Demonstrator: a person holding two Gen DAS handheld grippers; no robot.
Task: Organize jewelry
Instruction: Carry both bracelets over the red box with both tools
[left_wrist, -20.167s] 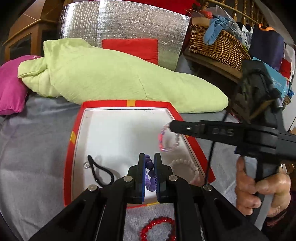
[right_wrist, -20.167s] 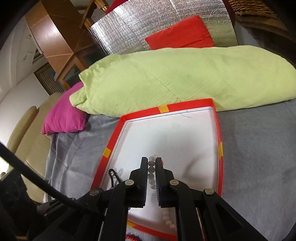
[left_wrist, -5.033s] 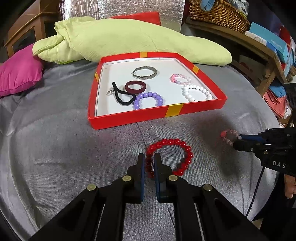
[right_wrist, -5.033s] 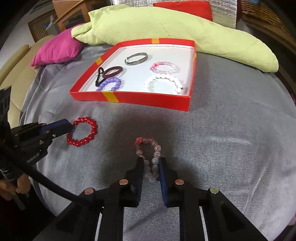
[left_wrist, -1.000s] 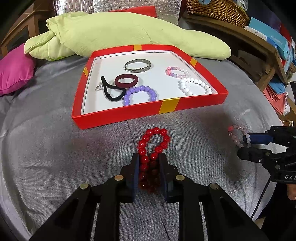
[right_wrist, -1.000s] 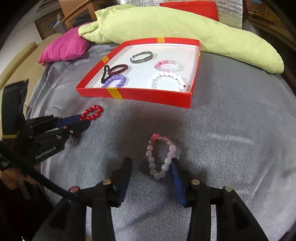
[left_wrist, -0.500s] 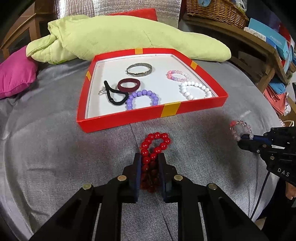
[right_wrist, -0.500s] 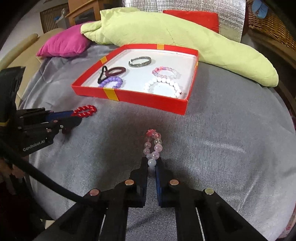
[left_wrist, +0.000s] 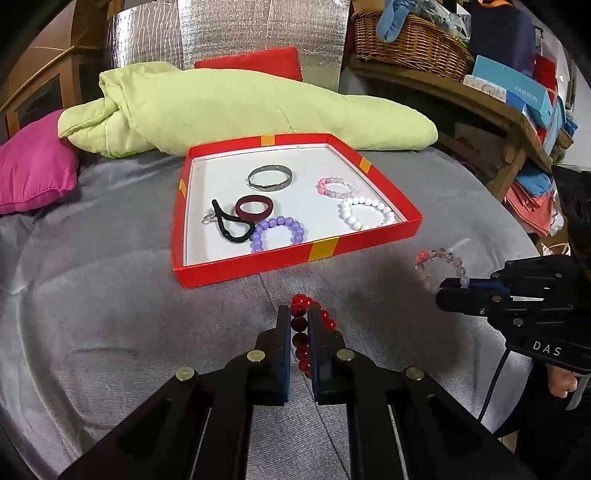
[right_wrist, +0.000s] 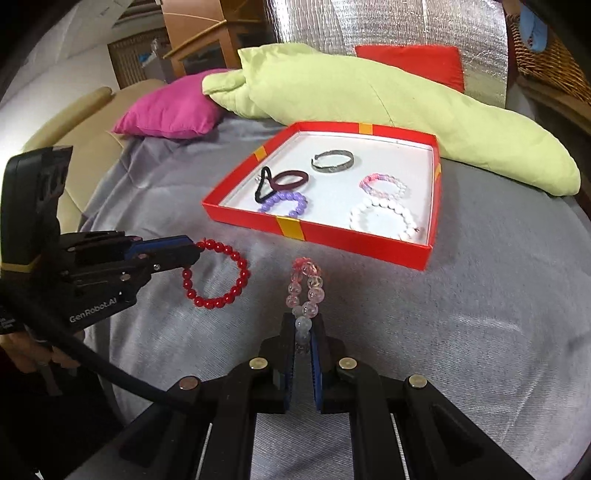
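Note:
My left gripper (left_wrist: 299, 314) is shut on a red bead bracelet (left_wrist: 300, 334) and holds it above the grey cloth; in the right wrist view the bracelet (right_wrist: 218, 275) hangs from its tip (right_wrist: 192, 253). My right gripper (right_wrist: 303, 323) is shut on a pale pink bead bracelet (right_wrist: 306, 291), which also shows in the left wrist view (left_wrist: 439, 266). A red tray (left_wrist: 317, 251) beyond both grippers holds a silver bangle (left_wrist: 270, 178), a maroon ring (left_wrist: 253, 208), a black cord (left_wrist: 229, 225), and purple (left_wrist: 277, 232), pink (left_wrist: 338, 186) and white (left_wrist: 365, 213) bracelets.
A lime-green quilt (left_wrist: 229, 110) and a magenta pillow (left_wrist: 33, 177) lie behind the tray. A wooden shelf (left_wrist: 461, 92) with a wicker basket (left_wrist: 410, 46) and boxes stands at the right. Grey cloth (left_wrist: 110, 295) covers the surface.
Both grippers have closed on their bracelets and lifted them off the cloth. A second ago the right jaws stood open around the pink bracelet lying flat.

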